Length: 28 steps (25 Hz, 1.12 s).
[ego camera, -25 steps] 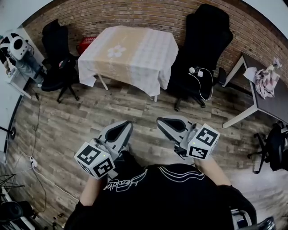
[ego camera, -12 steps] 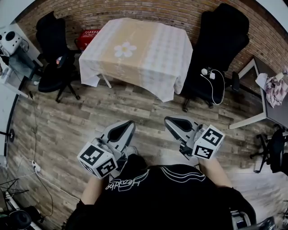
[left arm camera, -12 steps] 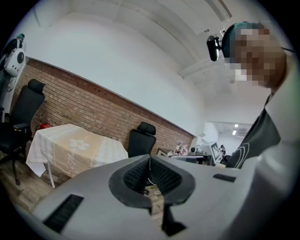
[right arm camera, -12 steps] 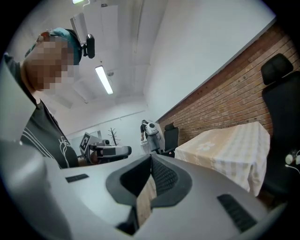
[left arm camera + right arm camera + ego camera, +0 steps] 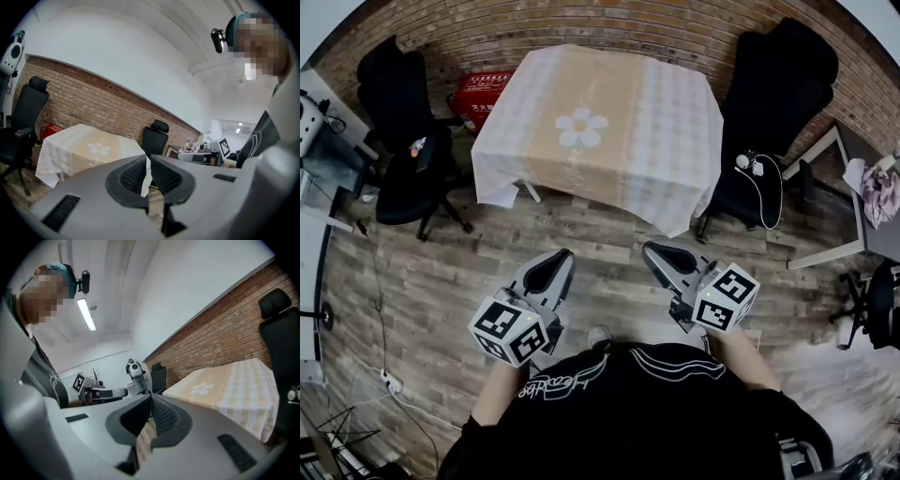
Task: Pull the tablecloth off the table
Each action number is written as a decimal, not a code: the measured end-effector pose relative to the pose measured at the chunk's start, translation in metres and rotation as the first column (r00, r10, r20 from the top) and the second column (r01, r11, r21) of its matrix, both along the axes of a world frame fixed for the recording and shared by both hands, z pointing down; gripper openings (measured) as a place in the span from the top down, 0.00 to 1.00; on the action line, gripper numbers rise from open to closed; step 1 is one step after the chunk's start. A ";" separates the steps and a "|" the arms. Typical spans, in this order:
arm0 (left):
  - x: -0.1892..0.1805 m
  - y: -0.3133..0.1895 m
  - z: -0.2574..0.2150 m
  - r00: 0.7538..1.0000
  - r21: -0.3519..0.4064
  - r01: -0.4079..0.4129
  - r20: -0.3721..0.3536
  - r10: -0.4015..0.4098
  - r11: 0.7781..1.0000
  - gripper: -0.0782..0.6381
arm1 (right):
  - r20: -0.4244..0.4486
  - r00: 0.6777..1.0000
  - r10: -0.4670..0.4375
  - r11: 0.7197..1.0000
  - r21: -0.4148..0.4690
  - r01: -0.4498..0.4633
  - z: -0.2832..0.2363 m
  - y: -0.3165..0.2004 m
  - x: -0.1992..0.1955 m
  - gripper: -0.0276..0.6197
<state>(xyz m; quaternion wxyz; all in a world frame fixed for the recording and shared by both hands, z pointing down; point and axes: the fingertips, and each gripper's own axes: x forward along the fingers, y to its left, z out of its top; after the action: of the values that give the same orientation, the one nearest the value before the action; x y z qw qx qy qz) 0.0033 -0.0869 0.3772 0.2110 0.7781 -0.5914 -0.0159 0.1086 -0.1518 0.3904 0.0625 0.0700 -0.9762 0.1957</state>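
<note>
Tablecloth (image 5: 600, 131) apparently drapes every side; jaws closed.

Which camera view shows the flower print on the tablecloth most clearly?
The head view: it looks down on the tablecloth, so the flower print shows whole. Both gripper views see it from the side, small and flattened.

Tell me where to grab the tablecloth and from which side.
Probably best to grip the tablecloth by its near hanging hem, close to the two drooping corners, coming from the person's side. There the cloth hangs free in loose folds, easy to pinch.
</note>
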 end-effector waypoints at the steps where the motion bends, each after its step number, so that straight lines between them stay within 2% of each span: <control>1: -0.012 -0.002 0.004 1.000 -0.007 0.008 0.005 -0.008 1.000 0.88 | -0.004 1.000 0.017 1.000 0.000 -0.017 0.003 -0.003 -0.008 0.96; 7: -0.058 -0.017 0.030 0.998 -0.038 0.063 0.019 -0.062 0.997 0.88 | -0.049 0.994 0.096 0.995 -0.028 -0.098 0.027 -0.029 -0.026 0.96; 12: -0.088 -0.045 0.050 0.995 -0.056 0.094 0.022 -0.092 0.994 0.88 | -0.071 0.985 0.160 0.985 -0.054 -0.164 0.050 -0.075 -0.025 0.96; 16: -0.119 -0.078 0.067 0.989 -0.076 0.131 0.074 -0.125 0.989 0.87 | -0.122 0.967 0.225 0.974 -0.012 -0.228 0.068 -0.125 -0.019 0.96; 20: -0.158 -0.122 0.091 0.977 -0.114 0.181 0.133 -0.165 0.977 0.85 | -0.184 0.929 0.322 0.946 0.019 -0.324 0.093 -0.196 -0.005 0.96; 23: -0.182 -0.154 0.105 0.976 -0.142 0.195 0.130 -0.177 0.970 0.79 | -0.257 0.880 0.400 0.916 0.126 -0.380 0.106 -0.246 0.013 0.94; 25: -0.204 -0.171 0.113 0.967 -0.152 0.224 0.159 -0.200 0.963 0.77 | -0.295 0.850 0.436 0.900 0.168 -0.403 0.117 -0.271 0.021 0.90; 28: -0.241 -0.186 0.130 0.949 -0.178 0.272 0.210 -0.233 0.946 0.70 | -0.337 0.818 0.465 0.885 0.171 -0.433 0.135 -0.297 0.031 0.82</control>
<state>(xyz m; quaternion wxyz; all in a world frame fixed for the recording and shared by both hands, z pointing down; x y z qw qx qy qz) -0.2374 -0.2731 0.5070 0.2298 0.6677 -0.7022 0.0910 0.1397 -0.4491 0.5254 0.1935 0.3362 -0.9101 0.1455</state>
